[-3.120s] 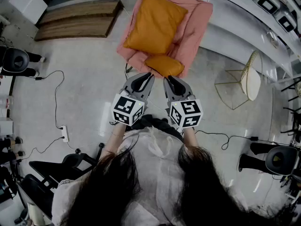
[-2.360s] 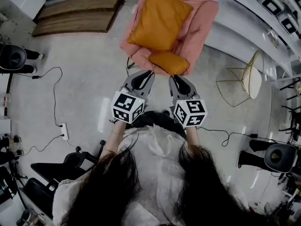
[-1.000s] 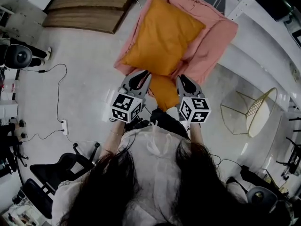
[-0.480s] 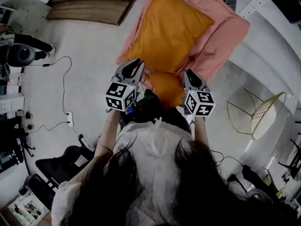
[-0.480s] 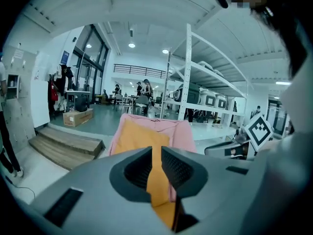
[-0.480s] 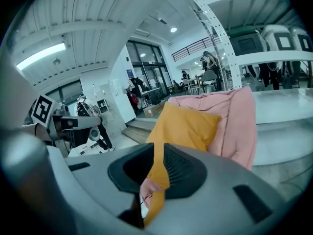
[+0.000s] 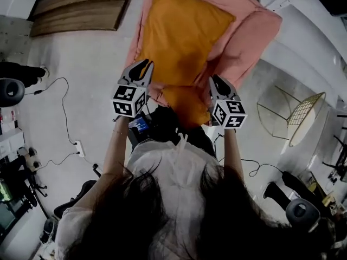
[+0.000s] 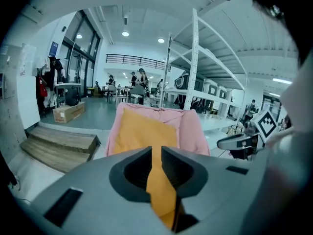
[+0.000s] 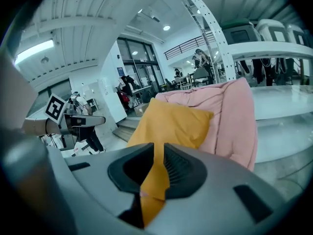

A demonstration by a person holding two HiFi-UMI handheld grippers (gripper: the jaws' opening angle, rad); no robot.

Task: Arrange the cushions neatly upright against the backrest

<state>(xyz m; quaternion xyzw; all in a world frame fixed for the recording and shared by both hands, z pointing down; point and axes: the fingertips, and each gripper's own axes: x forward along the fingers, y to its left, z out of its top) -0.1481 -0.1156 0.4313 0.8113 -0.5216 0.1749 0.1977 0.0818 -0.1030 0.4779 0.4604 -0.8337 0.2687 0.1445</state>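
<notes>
A pink lounge chair point(image 7: 250, 36) holds a large orange cushion point(image 7: 181, 34) that lies tilted back on it. A small orange cushion point(image 7: 185, 103) lies at the chair's front edge. My left gripper point(image 7: 142, 65) hovers at the large cushion's near left corner, jaws together with nothing held. My right gripper point(image 7: 215, 80) hangs just right of the small cushion, over the pink seat, also shut and empty. In the left gripper view the large cushion point(image 8: 142, 131) shows ahead of the gripper point(image 8: 156, 153). In the right gripper view the cushion point(image 9: 171, 124) rests on the pink chair point(image 9: 237, 116), past the gripper point(image 9: 159, 148).
A wooden platform point(image 7: 76, 7) lies on the floor left of the chair. A cable and power strip point(image 7: 79, 147) trail on the left. A gold wire chair point(image 7: 298, 112) stands at the right, with white shelving point(image 7: 309, 15) behind it. Office chair bases sit at both edges.
The person has come up close to the chair. Both grippers have moved forward and down and spread apart, now flanking the small cushion. Their jaws look unchanged.
</notes>
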